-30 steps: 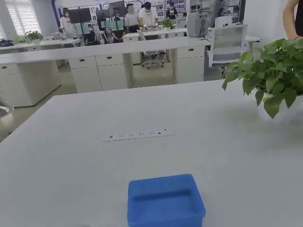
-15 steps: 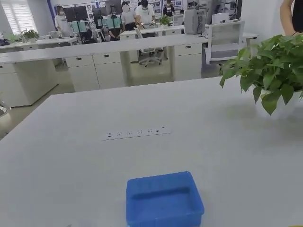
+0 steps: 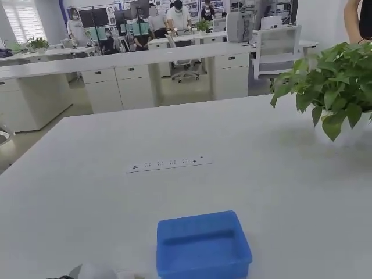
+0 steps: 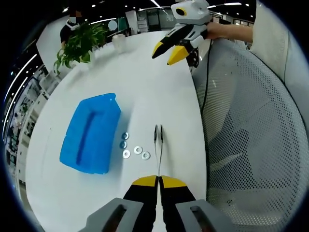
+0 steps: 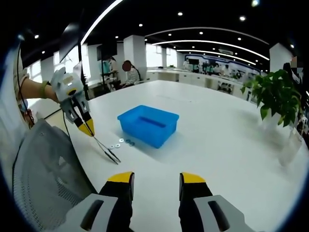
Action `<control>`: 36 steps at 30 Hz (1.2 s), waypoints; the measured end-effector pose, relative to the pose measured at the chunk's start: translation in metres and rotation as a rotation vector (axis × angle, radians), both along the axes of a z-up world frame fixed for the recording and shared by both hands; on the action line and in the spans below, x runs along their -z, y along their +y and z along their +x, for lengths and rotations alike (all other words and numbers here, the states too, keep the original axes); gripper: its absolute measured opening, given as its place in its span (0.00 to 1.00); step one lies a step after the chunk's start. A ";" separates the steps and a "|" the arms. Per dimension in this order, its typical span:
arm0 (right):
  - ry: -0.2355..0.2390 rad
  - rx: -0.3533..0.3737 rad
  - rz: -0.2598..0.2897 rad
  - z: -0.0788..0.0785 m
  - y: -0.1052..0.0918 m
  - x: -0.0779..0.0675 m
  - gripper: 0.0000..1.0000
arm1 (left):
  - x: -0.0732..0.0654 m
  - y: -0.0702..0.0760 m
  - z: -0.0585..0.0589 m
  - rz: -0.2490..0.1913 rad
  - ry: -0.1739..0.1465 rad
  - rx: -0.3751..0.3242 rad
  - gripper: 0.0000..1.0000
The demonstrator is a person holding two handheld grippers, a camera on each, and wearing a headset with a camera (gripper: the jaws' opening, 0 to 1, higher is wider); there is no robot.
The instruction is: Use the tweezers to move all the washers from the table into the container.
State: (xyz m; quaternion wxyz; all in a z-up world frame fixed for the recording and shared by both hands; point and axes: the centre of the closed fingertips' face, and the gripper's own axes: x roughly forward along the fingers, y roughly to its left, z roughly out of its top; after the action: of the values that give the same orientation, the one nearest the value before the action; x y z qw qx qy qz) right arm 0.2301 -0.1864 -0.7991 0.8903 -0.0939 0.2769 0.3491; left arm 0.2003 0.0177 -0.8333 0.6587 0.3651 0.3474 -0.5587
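The left gripper [image 4: 158, 182] has its yellow-tipped jaws pressed together on the rear end of the thin metal tweezers [image 4: 158, 150], so the 2 prongs reach forward as a fine extension. Their tips stand slightly apart, pinching nothing, just beside the 5 small silver washers [image 4: 126, 153] on the white table [image 4: 159, 82]. The washers cluster next to the blue rectangular plastic container [image 4: 112, 126], which should make each carry short, while the right gripper [image 5: 157, 180] hangs well apart with its jaws spread and empty, probably to leave the work clear.

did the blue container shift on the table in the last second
No. The blue container sits at the same offset below the socket strip as before.
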 end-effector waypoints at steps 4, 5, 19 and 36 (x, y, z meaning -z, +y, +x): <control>0.016 -0.034 -0.008 -0.003 0.005 0.003 0.34 | -0.012 -0.005 -0.004 -0.018 -0.010 0.004 0.00; 0.020 -0.044 -0.013 -0.004 0.007 0.004 0.34 | -0.015 -0.006 -0.005 -0.021 -0.011 0.006 0.00; 0.090 -0.389 -0.172 -0.039 0.061 0.024 0.29 | -0.036 -0.015 -0.010 0.021 -0.049 0.061 0.00; 0.111 -0.631 -0.061 -0.038 0.148 0.042 0.21 | -0.046 -0.025 -0.012 0.043 -0.026 0.093 0.00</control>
State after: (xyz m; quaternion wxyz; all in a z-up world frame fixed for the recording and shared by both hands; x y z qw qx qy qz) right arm 0.1921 -0.0383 -0.8415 0.7185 -0.1828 0.2927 0.6039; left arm 0.1881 -0.0068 -0.7873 0.6286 0.4019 0.3334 -0.5763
